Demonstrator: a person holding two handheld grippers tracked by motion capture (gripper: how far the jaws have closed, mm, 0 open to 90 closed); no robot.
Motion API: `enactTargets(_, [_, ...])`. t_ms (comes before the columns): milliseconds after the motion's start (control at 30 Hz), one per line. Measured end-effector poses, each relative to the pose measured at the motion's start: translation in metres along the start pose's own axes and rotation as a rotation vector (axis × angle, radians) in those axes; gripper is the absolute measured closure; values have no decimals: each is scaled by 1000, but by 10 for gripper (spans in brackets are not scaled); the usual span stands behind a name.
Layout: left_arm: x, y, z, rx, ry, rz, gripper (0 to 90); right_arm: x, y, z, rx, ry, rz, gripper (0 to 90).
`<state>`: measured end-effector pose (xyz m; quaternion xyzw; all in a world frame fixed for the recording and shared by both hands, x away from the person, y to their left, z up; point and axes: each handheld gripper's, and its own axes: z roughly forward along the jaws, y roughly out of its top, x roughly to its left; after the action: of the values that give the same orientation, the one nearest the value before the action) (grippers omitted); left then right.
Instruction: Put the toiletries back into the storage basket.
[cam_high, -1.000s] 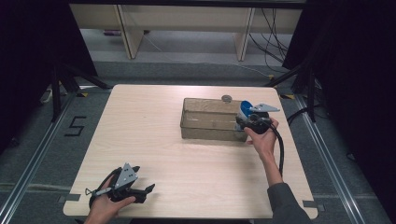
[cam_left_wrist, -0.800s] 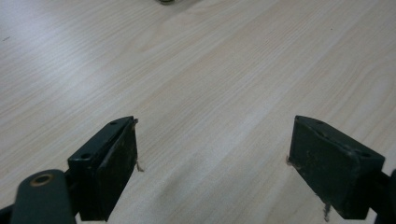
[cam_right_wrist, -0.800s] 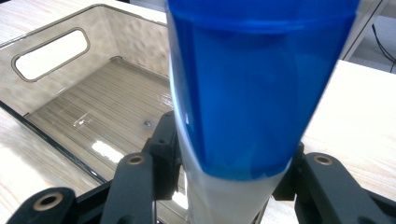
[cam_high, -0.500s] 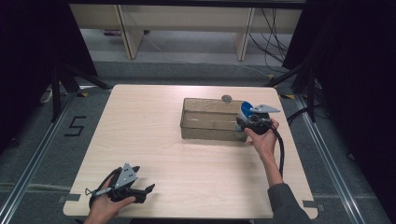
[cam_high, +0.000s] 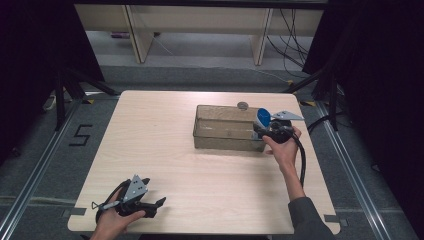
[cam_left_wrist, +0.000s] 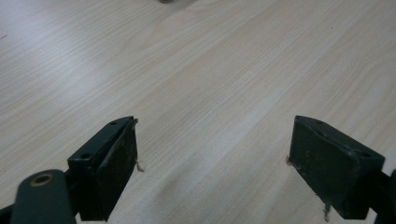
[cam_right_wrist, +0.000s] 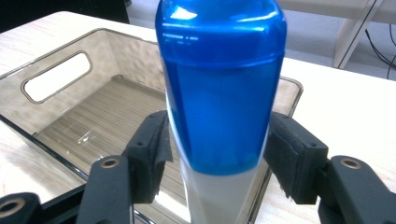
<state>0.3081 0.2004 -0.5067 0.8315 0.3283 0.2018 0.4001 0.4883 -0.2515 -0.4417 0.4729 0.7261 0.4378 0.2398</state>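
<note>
The right hand-held gripper (cam_right_wrist: 217, 154) pinches a blue-and-white plastic bottle (cam_right_wrist: 222, 88) over the clear rectangular plastic bin (cam_right_wrist: 60, 74); the left hand-held gripper (cam_left_wrist: 212, 168) rests spread on the pale wooden surface (cam_left_wrist: 224, 70)

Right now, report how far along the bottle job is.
Done: the right gripper is shut on the blue bottle and has it lifted. In hand: the bottle is at the right end of the clear bin. Left: lower it in and let go. The left gripper is open, idle.
</note>
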Motion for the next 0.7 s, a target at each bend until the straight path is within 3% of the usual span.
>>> enactTargets(300, [0,0,0,-1,-1,2,151,0,0,-1,-32,2,16,338])
enactTargets(400, [0,0,0,-3,0,-1,151,0,1,-2,-45,2,-5,322])
enactTargets(500, [0,0,-1,2,-1,5,151,2,2,-4,-47,-3,17,318])
enactTargets(533, [0,0,-1,1,-1,4,152,-1,2,-3,-61,-3,-12,318])
enactTargets(633, [0,0,0,-2,1,3,151,1,2,-4,-71,-9,4,318])
enactTargets(667, [0,0,0,-1,1,3,151,3,3,-6,-52,-2,28,318])
enactTargets(700, [0,0,-1,2,-1,6,152,1,3,-6,-68,0,5,318])
